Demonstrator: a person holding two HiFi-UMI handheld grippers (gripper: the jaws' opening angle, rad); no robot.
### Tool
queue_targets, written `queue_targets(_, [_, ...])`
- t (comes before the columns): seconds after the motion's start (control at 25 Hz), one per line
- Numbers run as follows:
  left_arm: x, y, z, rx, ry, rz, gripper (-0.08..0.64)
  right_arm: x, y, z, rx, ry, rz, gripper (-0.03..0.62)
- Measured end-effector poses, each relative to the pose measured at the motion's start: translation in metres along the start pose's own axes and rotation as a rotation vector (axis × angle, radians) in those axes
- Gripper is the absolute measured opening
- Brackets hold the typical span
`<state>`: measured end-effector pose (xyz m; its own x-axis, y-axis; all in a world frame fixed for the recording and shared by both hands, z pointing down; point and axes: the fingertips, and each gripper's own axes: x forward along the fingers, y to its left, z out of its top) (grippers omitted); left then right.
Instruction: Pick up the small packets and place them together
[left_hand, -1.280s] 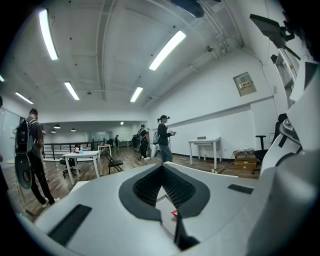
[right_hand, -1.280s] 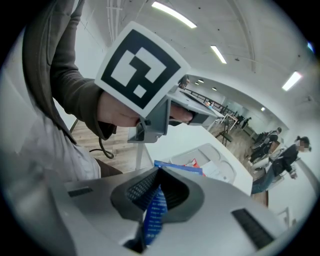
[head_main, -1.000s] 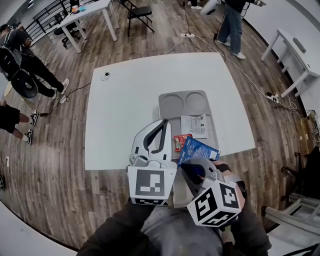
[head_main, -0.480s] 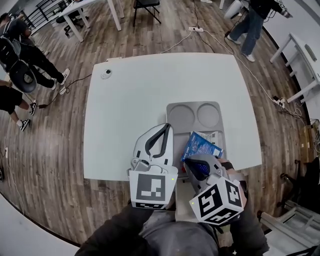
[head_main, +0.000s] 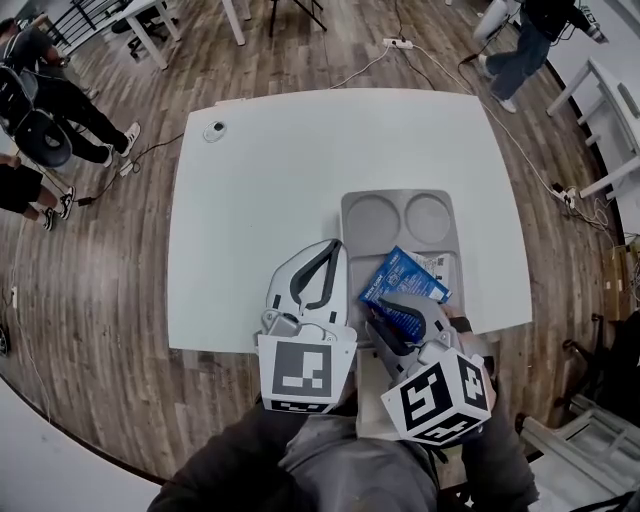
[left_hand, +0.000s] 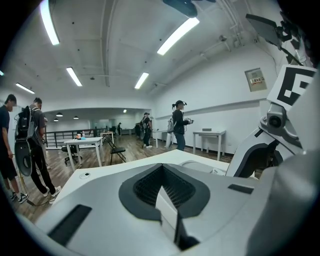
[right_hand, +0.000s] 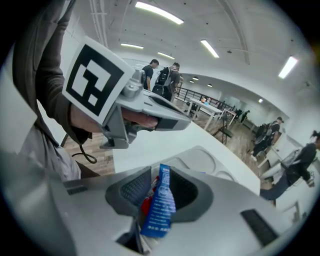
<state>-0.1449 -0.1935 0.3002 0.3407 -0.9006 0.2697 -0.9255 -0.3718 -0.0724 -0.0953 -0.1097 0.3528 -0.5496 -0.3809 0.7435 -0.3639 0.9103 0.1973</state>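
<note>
1. Your right gripper (head_main: 392, 312) sits at the lower right of the head view, pointing up the frame into the near end of the tray (head_main: 347, 225).
2. Its jaws have just been opening and now stand apart. The blue packet (head_main: 405, 283) stands on edge between them, but the pads no longer squeeze it, so count that grip as released.
3. In the right gripper view, a red packet (right_hand: 146, 204) shows low between the same jaws, just left of the blue packet. How it lies there is hard to make out.
4. In the head view, the blue packet lies tilted over the tray's lower section, below the 2 round wells. Its lower left end is at your right gripper's tips.
5. A white packet (head_main: 437, 267) lies in the same section, partly under the blue packet's upper right edge.
6. Your left gripper (head_main: 328, 248) is in the lower middle of the head view, just left of the tray and over the white table (head_main: 260, 200). Its jaws are clenched tip to tip with nothing between them.
7. The tray sits on the right half of the table, close to the near edge.
8. A small round object (head_main: 213, 130) rests at the table's upper left corner, well apart from the tray.
</note>
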Motion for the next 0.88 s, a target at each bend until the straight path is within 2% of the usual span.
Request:
queue_targets(0.2, [-0.010,-0.006,0.003,0.005,-0.019,-0.015,0.000,-0.015,0.005,-0.001,0.021,-0.001,-0.042,0.110])
queue_targets(0.4, [-0.021,-0.029,0.008,0.017,-0.030,-0.060,0.000,-0.037,0.016,-0.011,0.043,0.015,-0.077,0.110])
queue_targets(0.68, [-0.027,-0.048,0.015,0.035,-0.061,-0.089,0.000,-0.071,0.017,-0.046,0.092,0.059,-0.167,0.110])
queue_targets(0.88, [-0.028,-0.069,0.018,0.058,-0.076,-0.098,0.000,-0.080,0.031,-0.076,0.121,0.078,-0.169,0.110])
